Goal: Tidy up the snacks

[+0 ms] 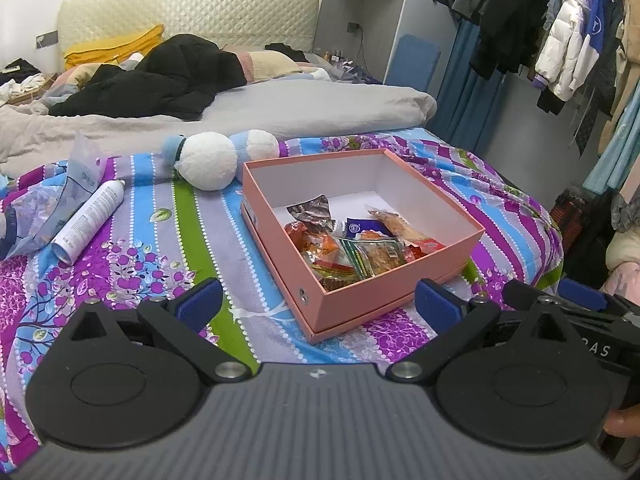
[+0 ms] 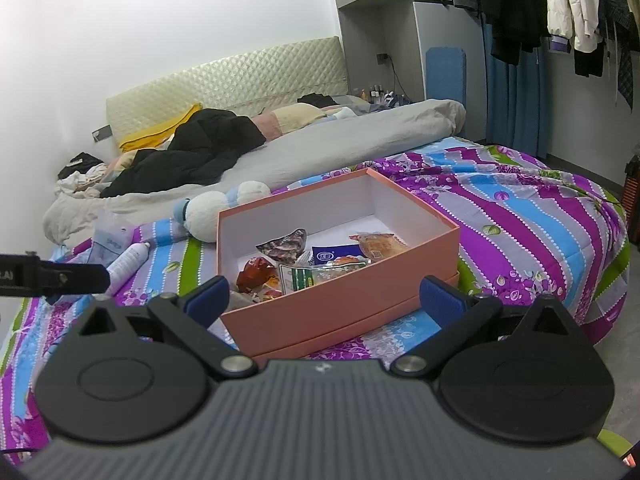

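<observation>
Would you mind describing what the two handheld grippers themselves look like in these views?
Both look alike. The left gripper and right gripper each have a ribbed dark grey body, two round black discs, angular black linkage arms with silver pivot screws, and blue fingers. White letters mark the right gripper's side in the left view. A bare fingertip shows; no sleeves or cables are visible.

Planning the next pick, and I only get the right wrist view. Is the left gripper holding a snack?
Observer: No. The left gripper is open, with nothing between its fingers.
Operator: Anything on the box end facing it?
Observer: The pink box has a small metal eyelet low on that end wall.
Operator: And the spray can the left gripper half hides?
Observer: The white spray can lies on its side, left of the box, not touching it.
</observation>
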Tool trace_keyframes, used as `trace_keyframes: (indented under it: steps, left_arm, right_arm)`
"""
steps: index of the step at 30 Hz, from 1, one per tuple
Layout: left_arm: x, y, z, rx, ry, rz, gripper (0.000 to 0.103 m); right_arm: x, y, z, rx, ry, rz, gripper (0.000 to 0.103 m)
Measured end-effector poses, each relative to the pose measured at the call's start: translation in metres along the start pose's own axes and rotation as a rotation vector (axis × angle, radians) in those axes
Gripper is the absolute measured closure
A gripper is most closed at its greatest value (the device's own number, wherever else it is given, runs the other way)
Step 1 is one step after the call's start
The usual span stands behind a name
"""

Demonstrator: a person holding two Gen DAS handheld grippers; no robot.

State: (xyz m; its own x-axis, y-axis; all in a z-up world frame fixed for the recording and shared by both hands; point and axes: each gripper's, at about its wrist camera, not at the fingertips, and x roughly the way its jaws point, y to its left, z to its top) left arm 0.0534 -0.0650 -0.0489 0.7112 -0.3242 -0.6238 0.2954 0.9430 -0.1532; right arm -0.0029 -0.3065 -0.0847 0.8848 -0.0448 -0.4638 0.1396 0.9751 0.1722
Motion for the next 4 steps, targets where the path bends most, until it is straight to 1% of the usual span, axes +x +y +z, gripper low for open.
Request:
trace_keyframes:
  steps: [4]
  left_arm:
    - [-0.0002, 0.0000, 0.0003, 0.003, -0.001, -0.003, 0.000]
  right_arm:
    - [-0.0001, 0.0005, -0.0004, 0.002, -0.002, 0.001, 0.000]
